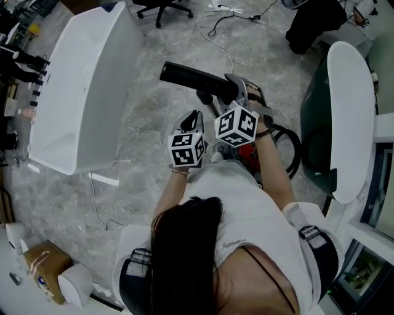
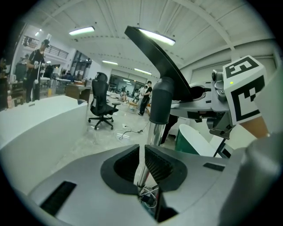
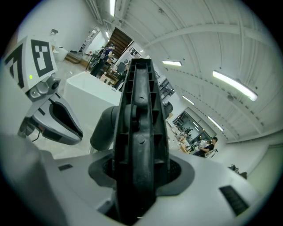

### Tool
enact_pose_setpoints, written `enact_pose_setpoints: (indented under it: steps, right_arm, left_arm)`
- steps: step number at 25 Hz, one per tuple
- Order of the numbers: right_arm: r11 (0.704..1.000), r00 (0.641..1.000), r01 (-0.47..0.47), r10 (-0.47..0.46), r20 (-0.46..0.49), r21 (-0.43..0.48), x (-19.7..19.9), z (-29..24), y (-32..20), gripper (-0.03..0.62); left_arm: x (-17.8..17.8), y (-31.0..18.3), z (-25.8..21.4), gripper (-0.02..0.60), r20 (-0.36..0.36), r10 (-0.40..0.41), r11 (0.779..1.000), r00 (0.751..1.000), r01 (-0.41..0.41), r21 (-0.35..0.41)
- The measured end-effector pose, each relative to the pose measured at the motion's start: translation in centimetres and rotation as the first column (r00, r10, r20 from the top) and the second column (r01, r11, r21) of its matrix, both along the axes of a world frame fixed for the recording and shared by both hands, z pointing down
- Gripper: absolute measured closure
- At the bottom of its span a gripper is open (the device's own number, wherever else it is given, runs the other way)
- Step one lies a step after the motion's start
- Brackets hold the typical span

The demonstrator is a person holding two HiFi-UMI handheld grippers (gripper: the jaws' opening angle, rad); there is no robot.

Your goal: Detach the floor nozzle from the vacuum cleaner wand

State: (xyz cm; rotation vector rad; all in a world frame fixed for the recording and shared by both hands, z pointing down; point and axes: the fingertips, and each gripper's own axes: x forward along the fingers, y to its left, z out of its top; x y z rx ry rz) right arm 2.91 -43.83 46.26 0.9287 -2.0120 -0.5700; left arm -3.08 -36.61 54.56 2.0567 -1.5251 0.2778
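The black floor nozzle (image 1: 196,78) is held up off the floor in front of the person. My right gripper (image 1: 236,91) is shut on it; in the right gripper view the nozzle's ribbed underside (image 3: 138,119) fills the gap between the pads, with its grey neck (image 3: 102,129) to the left. My left gripper (image 1: 191,122) sits just left of the right one, shut on the shiny metal wand (image 2: 152,132). In the left gripper view the wand rises from between the pads (image 2: 155,164) to a grey collar (image 2: 161,100) and the nozzle (image 2: 152,48) above.
A long white counter (image 1: 80,92) stands to the left. A black hose loop (image 1: 294,144) lies beside the right arm, with a white curved panel (image 1: 351,117) beyond it. Cables (image 1: 217,24) and an office chair (image 1: 161,7) are on the marbled floor ahead. A cardboard box (image 1: 46,267) sits at lower left.
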Motion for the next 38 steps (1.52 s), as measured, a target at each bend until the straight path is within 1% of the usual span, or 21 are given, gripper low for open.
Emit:
enact_pose_setpoints:
  steps: [5, 8, 12, 17, 22, 25, 31, 35, 38]
  right_arm:
    - [1.0, 1.0, 0.0, 0.0, 0.0, -0.009, 0.0, 0.2, -0.2, 0.388]
    - [1.0, 1.0, 0.002, -0.002, 0.001, -0.02, 0.0, 0.2, -0.2, 0.388]
    - [0.999, 1.0, 0.007, -0.007, 0.001, -0.039, -0.1, 0.2, -0.3, 0.388]
    - [0.998, 1.0, 0.012, -0.012, 0.003, -0.059, -0.3, 0.2, -0.4, 0.388]
    - [0.997, 1.0, 0.018, -0.018, 0.007, -0.071, 0.0, 0.3, -0.6, 0.39]
    - [0.997, 1.0, 0.014, -0.014, 0.01, -0.074, 0.1, 0.4, -0.7, 0.39]
    - [0.997, 1.0, 0.008, -0.007, 0.014, -0.079, 0.0, 0.6, -0.9, 0.39]
    - [0.996, 1.0, 0.007, -0.006, 0.013, -0.083, 0.2, 0.7, -0.9, 0.39]
    - [0.996, 1.0, 0.008, -0.007, 0.011, -0.085, 0.1, 0.7, -0.8, 0.39]
  left_arm:
    - [1.2, -0.4, -0.2, 0.485, -0.068, 0.068, 0.998, 0.995, -0.068, 0.007]
    - [1.8, -0.5, -0.1, 0.454, -0.108, 0.098, 0.995, 0.989, -0.098, 0.01]
    - [2.5, -1.1, -0.1, 0.425, -0.132, 0.126, 0.992, 0.983, -0.125, 0.011]
    - [2.6, -2.1, -0.1, 0.417, -0.136, 0.134, 0.991, 0.982, -0.133, 0.014]
    - [3.3, -3.3, 0.1, 0.413, -0.139, 0.126, 0.992, 0.982, -0.122, 0.04]
    - [3.8, -4.2, 0.6, 0.406, -0.144, 0.142, 0.99, 0.979, -0.136, 0.046]
    - [4.5, -5.2, 0.4, 0.399, -0.191, 0.146, 0.987, 0.971, -0.129, 0.1]
    - [5.0, -5.9, 0.8, 0.394, -0.194, 0.148, 0.987, 0.97, -0.133, 0.089]
    - [5.0, -6.4, 0.9, 0.394, -0.225, 0.133, 0.99, 0.965, -0.116, 0.086]
